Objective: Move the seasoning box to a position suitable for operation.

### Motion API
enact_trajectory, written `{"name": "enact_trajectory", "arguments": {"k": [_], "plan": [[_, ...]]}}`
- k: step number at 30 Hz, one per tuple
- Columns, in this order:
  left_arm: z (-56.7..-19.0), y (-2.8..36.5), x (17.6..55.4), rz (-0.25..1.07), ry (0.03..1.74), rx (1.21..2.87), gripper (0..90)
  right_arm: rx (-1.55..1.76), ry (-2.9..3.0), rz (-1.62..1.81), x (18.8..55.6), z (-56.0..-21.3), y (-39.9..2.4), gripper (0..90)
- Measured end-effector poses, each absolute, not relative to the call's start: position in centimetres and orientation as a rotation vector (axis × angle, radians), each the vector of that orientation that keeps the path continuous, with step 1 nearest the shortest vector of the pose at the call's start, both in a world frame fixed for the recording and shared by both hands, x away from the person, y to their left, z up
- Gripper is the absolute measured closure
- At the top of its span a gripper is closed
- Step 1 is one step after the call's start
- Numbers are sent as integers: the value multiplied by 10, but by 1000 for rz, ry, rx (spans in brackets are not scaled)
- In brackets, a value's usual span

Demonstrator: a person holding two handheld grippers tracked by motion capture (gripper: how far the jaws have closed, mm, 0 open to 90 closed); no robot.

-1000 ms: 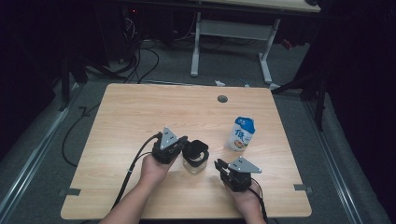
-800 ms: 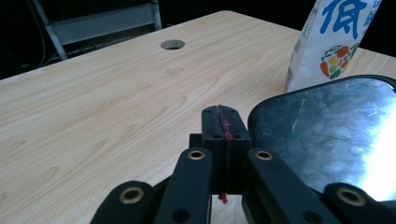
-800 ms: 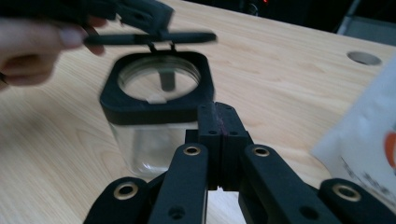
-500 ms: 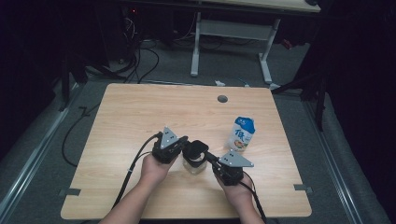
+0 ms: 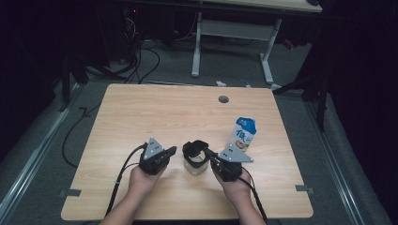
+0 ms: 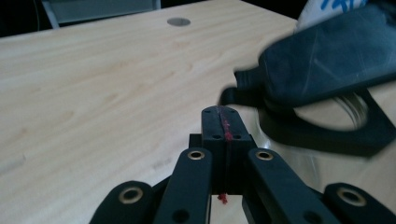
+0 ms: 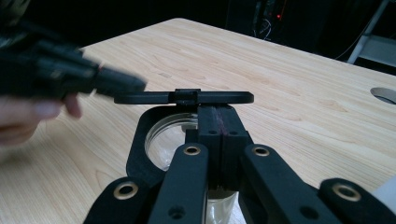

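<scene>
A clear glass cup (image 5: 196, 167) stands at the table's front middle with a black ring (image 7: 140, 149) around its rim. A flat black lid (image 5: 195, 147) hangs raised over the cup, edge-on in the right gripper view (image 7: 224, 97) and a blurred dark slab in the left gripper view (image 6: 327, 56). My right gripper (image 5: 209, 153) comes in from the right, its jaws (image 7: 215, 114) pressed together on the lid's near edge. My left gripper (image 5: 172, 151) sits just left of the cup, apart from it, its jaws (image 6: 223, 122) shut on nothing.
A white and blue milk carton (image 5: 244, 133) stands upright right of the cup, behind my right gripper. The wooden table (image 5: 141, 117) has a round cable hole (image 5: 223, 99) at the back. Beyond it stand a desk frame (image 5: 230, 28) and floor cables (image 5: 141, 61).
My right gripper has come from the table's front right to the cup and shut on the lid, which now stands raised. My left gripper has drawn back left, off the cup.
</scene>
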State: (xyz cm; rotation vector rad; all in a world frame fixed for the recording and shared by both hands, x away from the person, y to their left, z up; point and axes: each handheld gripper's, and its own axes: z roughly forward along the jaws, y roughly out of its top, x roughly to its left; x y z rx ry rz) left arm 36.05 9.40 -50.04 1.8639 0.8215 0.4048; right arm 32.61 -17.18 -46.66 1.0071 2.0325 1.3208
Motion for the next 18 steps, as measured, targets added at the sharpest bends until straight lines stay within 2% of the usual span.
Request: {"name": "enact_trajectory", "arguments": {"k": [7,18], "plan": [[-495,78,335,364,739,1855,900,1009,2025,1325,327,-465,-170,899],[-489,59,335,362,721,1826,900,1001,2036,1327,326,-465,-169,899]]}}
